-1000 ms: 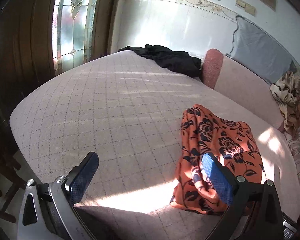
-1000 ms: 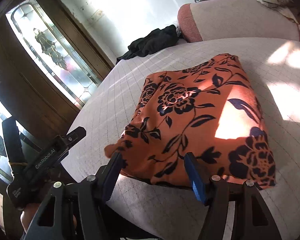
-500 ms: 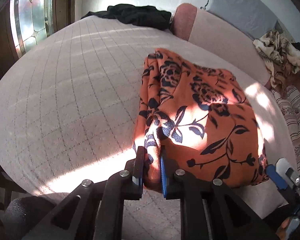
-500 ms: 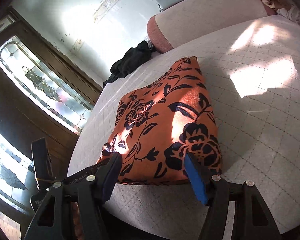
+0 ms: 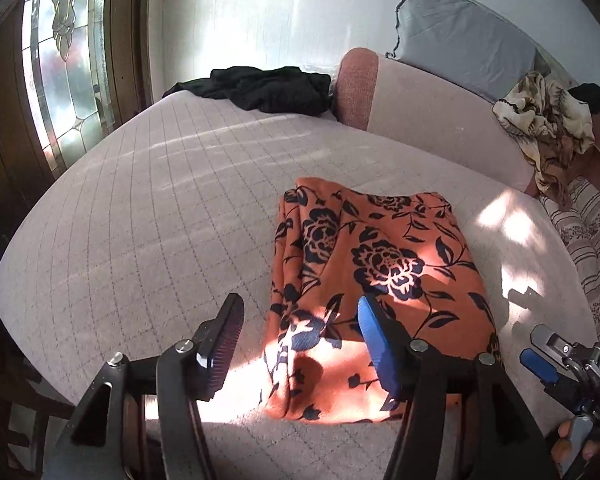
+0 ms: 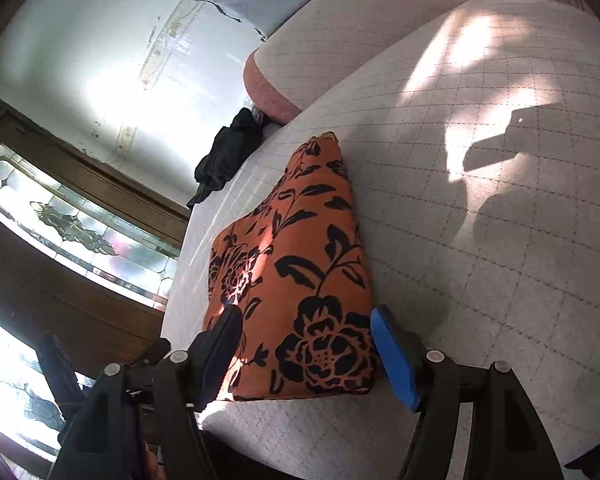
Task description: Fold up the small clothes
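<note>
Window side: at the far left of the left wrist view I see the stained-glass door [image 5: 70,76]; it fills more of the frame than half a second ago.
Black garment [image 5: 268,88]: heaped at the upper middle, on the far edge of the quilted cushion [image 5: 140,216], beside the pink bolster [image 5: 358,88].
Left gripper [image 5: 296,336]: half a second ago it pinched the near left edge of the cloth; now I see its jaws opening, pads clear of the fabric, and I have drawn back from it.
Orange floral cloth [image 5: 376,280]: folded flat, lower middle of the frame, near edge at the cushion's front, sun patch across it. Only its rumpled left border lies between my left pads.
Right gripper [image 6: 306,344]: spread and widening slightly, straddling the cloth's near right corner without pressing it; the view has rolled since the earlier frame, so the cloth [image 6: 300,280] now runs up toward the middle.
Far right: patterned fabric [image 5: 548,124] draped on the backrest, my right gripper [image 5: 540,360] at the lower edge.
</note>
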A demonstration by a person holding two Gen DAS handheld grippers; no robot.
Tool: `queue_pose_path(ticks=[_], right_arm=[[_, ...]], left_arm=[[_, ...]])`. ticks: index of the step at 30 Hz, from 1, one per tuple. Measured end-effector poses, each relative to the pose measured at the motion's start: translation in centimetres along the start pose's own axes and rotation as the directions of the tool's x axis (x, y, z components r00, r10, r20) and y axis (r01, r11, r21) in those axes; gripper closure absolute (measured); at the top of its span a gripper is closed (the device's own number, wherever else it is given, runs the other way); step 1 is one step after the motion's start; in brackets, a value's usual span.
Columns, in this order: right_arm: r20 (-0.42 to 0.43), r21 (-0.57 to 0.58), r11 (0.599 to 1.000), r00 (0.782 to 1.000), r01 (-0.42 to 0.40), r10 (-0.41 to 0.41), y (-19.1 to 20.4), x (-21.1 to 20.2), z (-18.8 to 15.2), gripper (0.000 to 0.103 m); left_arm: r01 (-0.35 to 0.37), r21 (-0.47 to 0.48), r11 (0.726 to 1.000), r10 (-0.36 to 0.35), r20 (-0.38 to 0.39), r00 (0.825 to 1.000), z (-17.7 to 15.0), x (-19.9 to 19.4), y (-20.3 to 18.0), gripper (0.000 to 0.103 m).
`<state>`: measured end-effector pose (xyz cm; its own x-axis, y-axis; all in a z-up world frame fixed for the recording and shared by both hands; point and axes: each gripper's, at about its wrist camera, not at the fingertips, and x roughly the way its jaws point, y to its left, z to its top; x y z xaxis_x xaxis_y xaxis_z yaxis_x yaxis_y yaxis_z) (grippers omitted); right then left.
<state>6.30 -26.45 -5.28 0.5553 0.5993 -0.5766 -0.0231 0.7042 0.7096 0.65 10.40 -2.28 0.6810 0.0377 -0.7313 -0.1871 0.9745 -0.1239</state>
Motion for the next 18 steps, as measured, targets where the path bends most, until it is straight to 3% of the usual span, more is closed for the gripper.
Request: queue_pose_path(ticks=[4, 7, 10, 13, 15, 18], right_arm=[[-0.087, 0.033, 0.999, 0.996, 0.008, -0.005, -1.7, 1.6, 2.1, 0.031], [-0.179, 0.042, 0.999, 0.984, -0.003, 0.01, -2.3, 4.0, 3.3, 0.031], [-0.258, 0.066, 0.998, 0.966, -0.01, 0.027, -2.6, 7.1, 4.1, 0.031], [-0.33, 0.098, 0.994, 0.94, -0.051, 0.081, -2.6, 10.3, 4.0, 0.035], [-0.329, -0.026, 0.999, 0.944, 0.028, -0.035, -0.8, 10.6, 3.8, 0.058], [-0.22, -0.222, 0.97, 0.964, 0.099, -0.149, 3.5, 8.2, 3.3, 0.066]], left_arm=[[-0.001, 0.072, 0.997, 0.004, -0.031, 1.0, 1.4, 4.1, -2.1, 0.042], [-0.1, 0.112, 0.989, 0.113, -0.121, 0.986, 0.6, 8.4, -2.0, 0.047], [-0.058, 0.056, 0.997, 0.064, -0.114, 0.991, -0.4, 9.0, -0.6, 0.045], [-0.068, 0.089, 0.994, 0.076, -0.093, 0.993, -0.6, 9.0, -1.0, 0.045], [-0.045, 0.074, 0.996, 0.052, -0.094, 0.994, -0.6, 9.1, -0.6, 0.045], [-0.025, 0.053, 0.998, 0.029, -0.089, 0.996, -0.7, 9.2, -0.1, 0.043]])
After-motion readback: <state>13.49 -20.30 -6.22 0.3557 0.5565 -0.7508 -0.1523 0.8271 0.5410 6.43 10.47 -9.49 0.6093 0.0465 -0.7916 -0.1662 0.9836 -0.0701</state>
